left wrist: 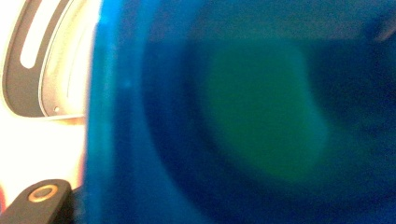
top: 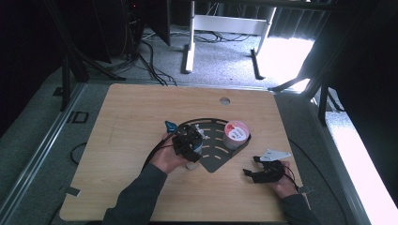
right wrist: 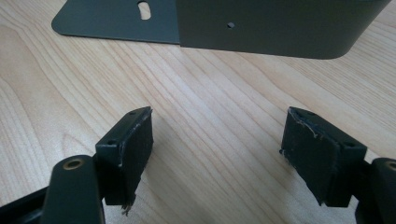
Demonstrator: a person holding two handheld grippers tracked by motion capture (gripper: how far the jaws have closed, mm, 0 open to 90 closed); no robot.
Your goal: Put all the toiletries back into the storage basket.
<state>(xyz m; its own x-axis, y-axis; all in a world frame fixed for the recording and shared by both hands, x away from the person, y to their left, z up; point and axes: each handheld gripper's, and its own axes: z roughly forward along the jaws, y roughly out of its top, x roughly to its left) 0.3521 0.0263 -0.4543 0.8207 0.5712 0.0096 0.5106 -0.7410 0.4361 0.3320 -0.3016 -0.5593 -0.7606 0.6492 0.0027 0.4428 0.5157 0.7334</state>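
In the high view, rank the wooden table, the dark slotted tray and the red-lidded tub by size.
1. wooden table, far the largest.
2. dark slotted tray, fan-shaped, lying on the table.
3. red-lidded tub, smallest, standing inside the tray's right corner.

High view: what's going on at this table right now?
A person works at a light wooden table with a gripper in each hand. The left gripper is at the near edge of a dark metal fan-shaped rack, with a translucent blue container pressed close against its camera; whether the pads grip it is unclear. A red-and-white round tub sits in the rack's right corner. The right gripper rests open over bare wood beside the rack.
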